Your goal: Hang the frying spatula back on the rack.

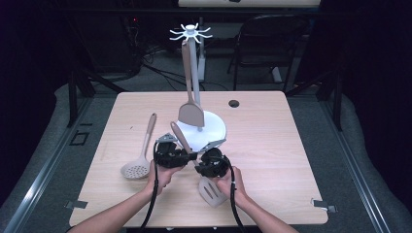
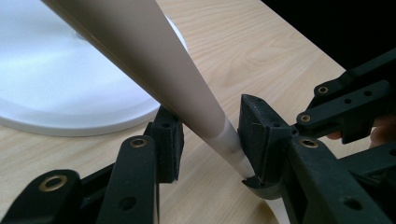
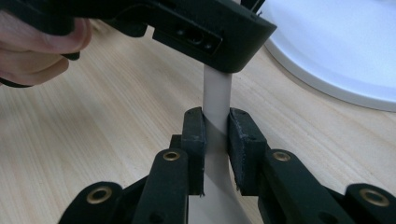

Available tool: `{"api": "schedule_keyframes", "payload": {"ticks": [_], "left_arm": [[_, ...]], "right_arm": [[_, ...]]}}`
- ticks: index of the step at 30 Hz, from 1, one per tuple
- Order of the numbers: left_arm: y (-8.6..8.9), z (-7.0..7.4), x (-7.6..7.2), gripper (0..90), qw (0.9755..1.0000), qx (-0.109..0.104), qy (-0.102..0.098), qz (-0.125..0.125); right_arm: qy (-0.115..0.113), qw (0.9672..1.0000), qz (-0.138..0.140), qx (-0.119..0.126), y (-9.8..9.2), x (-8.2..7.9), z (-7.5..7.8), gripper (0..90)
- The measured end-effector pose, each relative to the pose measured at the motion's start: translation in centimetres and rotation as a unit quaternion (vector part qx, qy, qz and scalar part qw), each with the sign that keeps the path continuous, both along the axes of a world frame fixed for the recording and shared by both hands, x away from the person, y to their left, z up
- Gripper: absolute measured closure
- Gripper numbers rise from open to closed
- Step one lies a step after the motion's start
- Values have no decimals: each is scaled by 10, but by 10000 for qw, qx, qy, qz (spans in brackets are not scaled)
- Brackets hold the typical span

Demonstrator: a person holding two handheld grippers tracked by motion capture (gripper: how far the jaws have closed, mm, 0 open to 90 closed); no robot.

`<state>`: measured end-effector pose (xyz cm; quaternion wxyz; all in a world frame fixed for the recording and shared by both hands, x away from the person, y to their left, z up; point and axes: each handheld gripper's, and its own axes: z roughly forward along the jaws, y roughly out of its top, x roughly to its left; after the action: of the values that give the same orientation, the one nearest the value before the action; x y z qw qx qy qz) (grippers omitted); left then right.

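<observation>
Leftmost on the bench [image 1: 272,145] lies a skimmer [image 1: 141,155], flat and apart from both hands, its perforated bowl toward the person. Next comes the left gripper [image 1: 187,156]; in the left gripper view its jaws flank the tapered handle of the slotted turner [image 2: 154,60], one pad touching it near the pale neck and the other standing just off it, so this side is released for now, not clenched. Above and behind, the white rack [image 1: 212,133] stands on its round base, with a solid turner [image 1: 190,112] hanging from one of the hooks at the top of its post. Then the right gripper [image 1: 201,162]: in the right gripper view its jaws are clenched on the slotted turner's flat neck [image 3: 215,126], pads pressed to both faces. That slotted turner [image 1: 212,190] is held slanted, its handle rising toward the rack's base and its blade low near the person's right hand [image 1: 232,187].

Judging by this, one utensil is hung, the slotted turner is mid-handover between the two grippers and has yet to reach a hook, and the skimmer is untouched.
</observation>
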<state>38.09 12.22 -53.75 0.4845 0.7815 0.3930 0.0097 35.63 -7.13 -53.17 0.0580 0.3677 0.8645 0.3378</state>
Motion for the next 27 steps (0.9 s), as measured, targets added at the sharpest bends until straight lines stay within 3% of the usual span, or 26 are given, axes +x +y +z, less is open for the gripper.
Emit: {"api": "schedule_keyframes", "payload": {"ticks": [9, 12, 16, 19, 22, 25, 27], "left_arm": [[2, 4, 1, 670, 9994, -297, 66, -162], [3, 5, 1, 681, 9992, -362, 22, -141], [4, 7, 2, 689, 9991, -388, 18, -171], [5, 9, 2, 695, 9989, -425, 14, -194], [6, 10, 2, 707, 9982, -554, -35, -228], [6, 12, 2, 711, 9981, -561, -35, -257], [6, 13, 2, 713, 9980, -571, -43, -281]], "right_arm": [[1, 9999, 58, 107, -2, 0, 3, 761], [-26, 9996, 71, 254, -5, -1, 6, 696], [-16, 9995, 128, 282, -11, -1, 10, 586], [-15, 9996, 94, 273, -16, 0, 11, 442], [128, 9995, 271, 134, -19, 2, 12, 204], [193, 9994, 197, 221, -26, 3, 12, 142], [187, 9996, 162, 142, -32, 4, 14, 134]]}}
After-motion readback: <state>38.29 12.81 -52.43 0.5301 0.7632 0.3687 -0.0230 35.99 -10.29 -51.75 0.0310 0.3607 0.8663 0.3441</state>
